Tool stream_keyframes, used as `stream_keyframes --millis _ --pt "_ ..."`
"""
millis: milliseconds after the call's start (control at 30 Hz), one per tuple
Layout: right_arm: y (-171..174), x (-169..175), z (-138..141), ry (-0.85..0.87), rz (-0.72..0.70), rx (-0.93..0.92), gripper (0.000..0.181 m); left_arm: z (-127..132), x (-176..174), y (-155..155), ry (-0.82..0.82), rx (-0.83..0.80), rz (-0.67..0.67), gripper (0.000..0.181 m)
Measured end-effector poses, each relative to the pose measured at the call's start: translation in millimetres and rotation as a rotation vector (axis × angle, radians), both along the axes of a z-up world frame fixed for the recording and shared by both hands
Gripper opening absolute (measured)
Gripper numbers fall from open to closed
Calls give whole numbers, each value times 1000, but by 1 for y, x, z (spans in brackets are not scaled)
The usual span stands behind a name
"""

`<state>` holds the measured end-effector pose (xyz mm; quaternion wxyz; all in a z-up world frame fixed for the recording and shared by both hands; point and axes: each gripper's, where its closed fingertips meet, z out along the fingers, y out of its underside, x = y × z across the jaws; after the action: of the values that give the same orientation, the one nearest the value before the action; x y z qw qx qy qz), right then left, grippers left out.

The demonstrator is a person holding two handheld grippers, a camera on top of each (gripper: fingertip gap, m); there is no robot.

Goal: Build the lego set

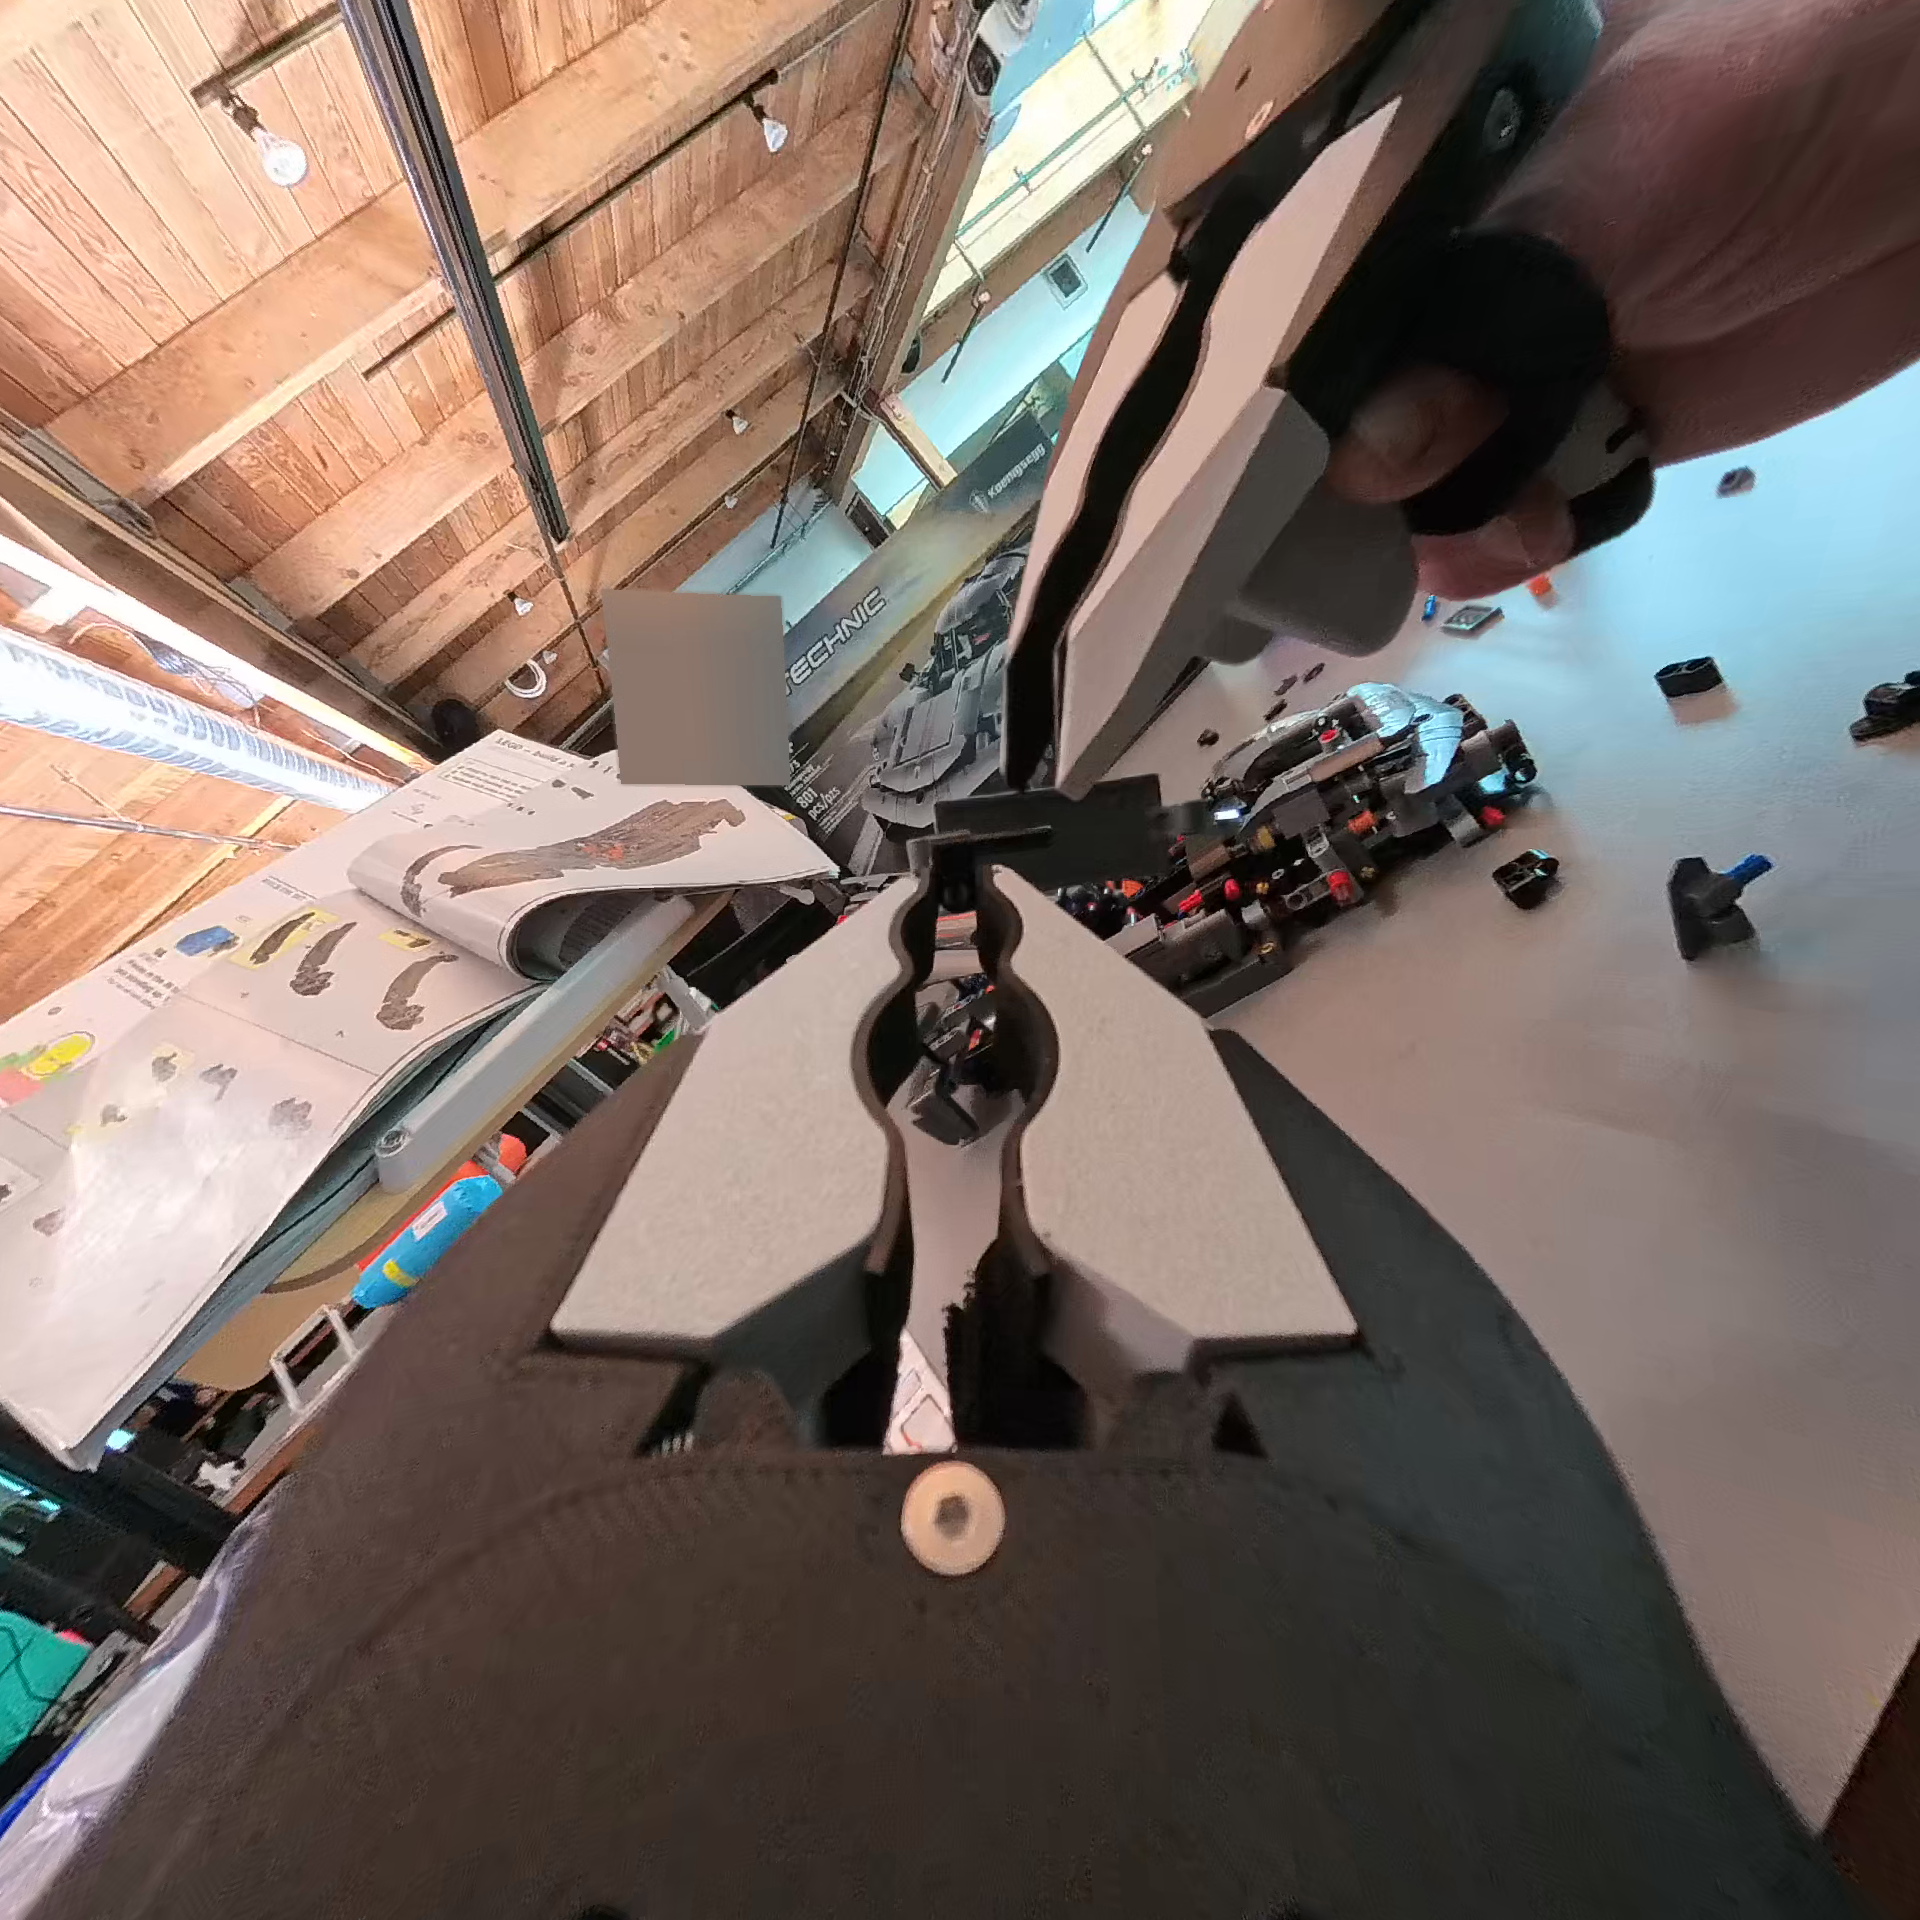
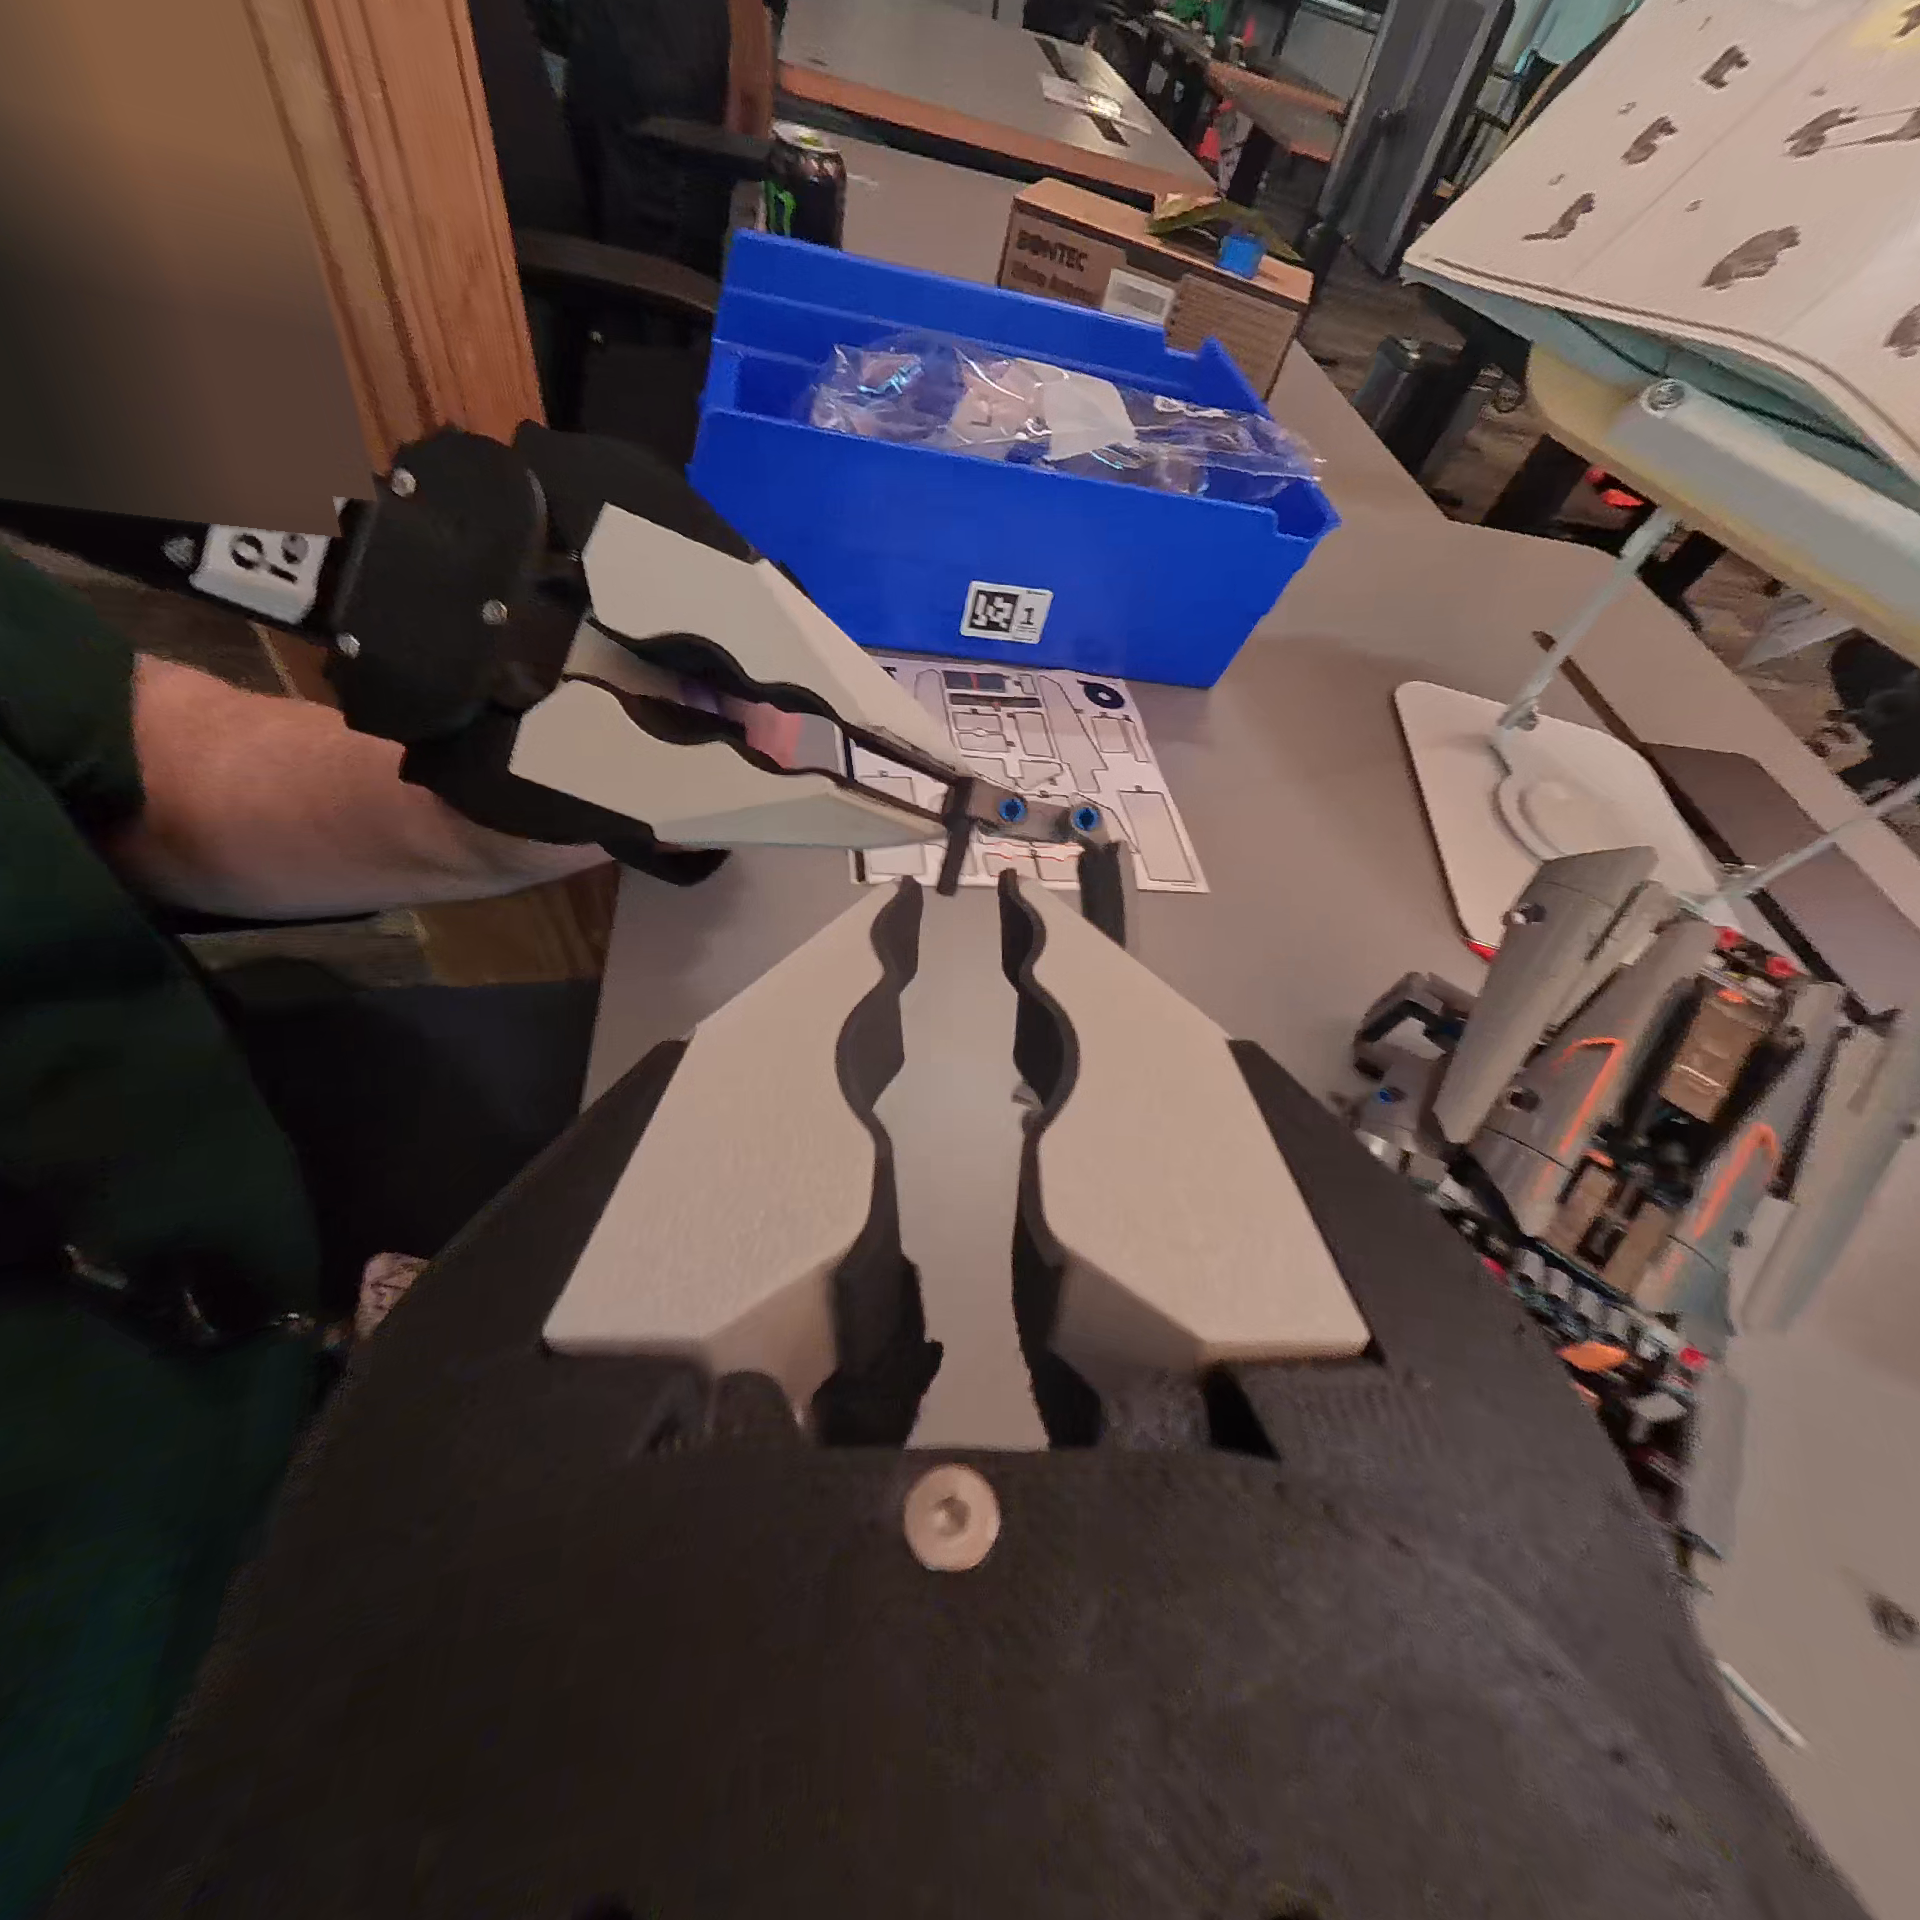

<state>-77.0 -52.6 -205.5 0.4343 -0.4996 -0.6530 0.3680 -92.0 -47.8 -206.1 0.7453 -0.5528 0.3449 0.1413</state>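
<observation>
Here, left gripper [image 2: 951,821] pinched shut on small dark lego piece [image 2: 961,831], two blue pins on it, held above sticker sheet [image 2: 1143,790]. Right gripper [image 2: 958,883] tips slightly apart, empty in own view, just beside piece. Blue bin [image 2: 987,540] behind sheet, plastic bags inside. Part-built grey lego model [image 2: 1621,1101] right of sheet on worktop [image 2: 1299,727]

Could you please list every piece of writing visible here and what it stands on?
I cannot quote writing; it stands on:
Dark set box: legible.
Manual: too small.
Blue bin, white tag: legible.
Cardboard box: legible.
Can: blurred.
Sticker sheet: too small.
Marker on left gripper: blurred.
</observation>
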Motion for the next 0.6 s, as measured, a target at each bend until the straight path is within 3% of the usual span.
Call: stream_keyframes --millis 267,367,500,600 --pt "-1 -8 -8 6 -2 -44 3 0 7 -3 58 37 15 5" --pt "-1 -4 -6 38 15 3 2 2 13 -6 35 23 -54 8" --pt "4 5 -3 81 45 -16 2 3 11 -3 -88 -71 -158 39" --pt "-3 12 4 130 120 -92 2 -3 9 6 -89 -129 -164 45"
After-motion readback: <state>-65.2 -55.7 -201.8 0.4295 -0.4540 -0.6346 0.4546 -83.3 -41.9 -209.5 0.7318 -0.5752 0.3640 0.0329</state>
